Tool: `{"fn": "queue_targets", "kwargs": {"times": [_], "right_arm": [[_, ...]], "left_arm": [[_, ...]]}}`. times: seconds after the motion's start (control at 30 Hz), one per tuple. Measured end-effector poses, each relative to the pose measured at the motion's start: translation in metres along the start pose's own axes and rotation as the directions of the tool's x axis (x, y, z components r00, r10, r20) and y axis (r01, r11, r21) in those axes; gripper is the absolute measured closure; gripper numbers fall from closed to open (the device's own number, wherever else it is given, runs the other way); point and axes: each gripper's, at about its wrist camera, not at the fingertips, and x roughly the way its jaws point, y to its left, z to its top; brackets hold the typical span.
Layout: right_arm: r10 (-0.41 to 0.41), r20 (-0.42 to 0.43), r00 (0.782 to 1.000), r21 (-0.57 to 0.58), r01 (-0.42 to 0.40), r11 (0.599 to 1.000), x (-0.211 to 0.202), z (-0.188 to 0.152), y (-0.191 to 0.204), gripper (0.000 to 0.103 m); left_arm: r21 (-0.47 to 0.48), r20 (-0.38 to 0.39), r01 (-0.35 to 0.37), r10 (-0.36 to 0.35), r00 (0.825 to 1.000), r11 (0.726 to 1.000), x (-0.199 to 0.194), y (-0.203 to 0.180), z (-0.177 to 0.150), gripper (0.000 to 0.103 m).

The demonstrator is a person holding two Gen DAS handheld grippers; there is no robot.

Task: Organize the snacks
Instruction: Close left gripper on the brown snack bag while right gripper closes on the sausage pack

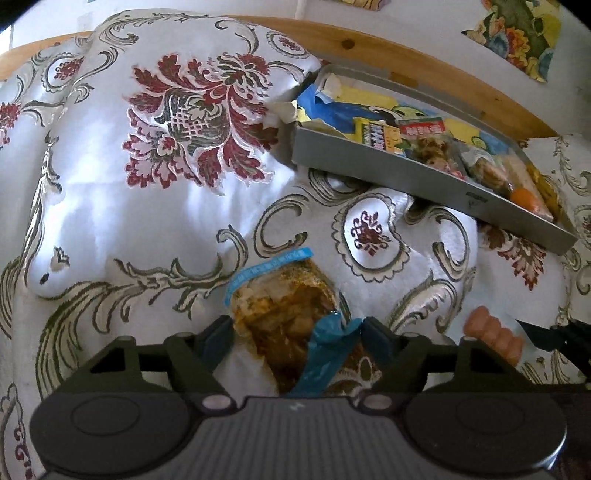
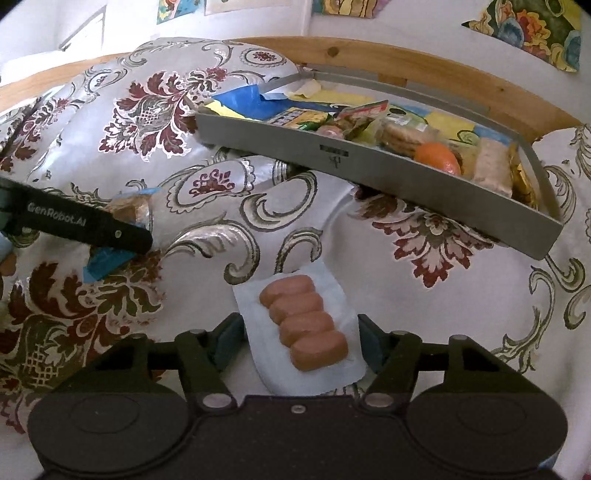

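Note:
My left gripper [image 1: 297,330] is shut on a clear packet of orange-brown snack [image 1: 280,306] with blue sealed ends, its fingers pressing both sides. In the right wrist view, my right gripper [image 2: 299,332] is shut on a white-backed packet of pink sausages [image 2: 303,317]. That sausage packet [image 1: 495,338] also shows at the lower right of the left wrist view. The left gripper's finger [image 2: 125,234] and its packet [image 2: 129,210] appear at left. A grey tray [image 2: 369,162] with several snacks and an orange [image 2: 437,157] sits tilted further back, apart from both grippers.
A shiny white cloth with red and grey floral patterns [image 1: 147,206] covers a bumpy, cushioned surface. The grey tray [image 1: 388,173] rests against a wooden rail [image 1: 369,44] by the wall. Colourful paper pieces [image 2: 535,29] are stuck on the white wall.

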Motion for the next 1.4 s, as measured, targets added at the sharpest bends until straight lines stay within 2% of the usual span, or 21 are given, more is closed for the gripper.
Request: {"fn": "queue_targets", "kwargs": {"times": [0.43, 0.67, 0.87, 1.4], "right_arm": [[-0.020, -0.044, 0.999, 0.005, 0.021, 1.000, -0.009, -0.001, 0.017, 0.044], [0.005, -0.082, 0.997, 0.016, -0.004, 1.000, -0.020, -0.004, 0.025, 0.045], [-0.036, -0.076, 0.996, -0.062, 0.031, 0.998, -0.027, -0.006, 0.041, 0.047], [-0.120, 0.021, 0.993, -0.251, 0.122, 0.960, -0.061, -0.008, 0.068, 0.050]], "left_arm": [[0.058, -0.015, 0.059, -0.058, 0.998, 0.997, -0.021, -0.021, -0.021, 0.028], [0.063, -0.029, 0.069, -0.067, 0.997, 0.996, -0.029, -0.026, -0.027, 0.028], [0.069, -0.032, 0.067, -0.065, 0.997, 0.995, -0.038, -0.029, -0.031, 0.028], [0.089, -0.002, 0.065, -0.065, 0.998, 0.994, -0.068, -0.038, -0.032, 0.028]]}}
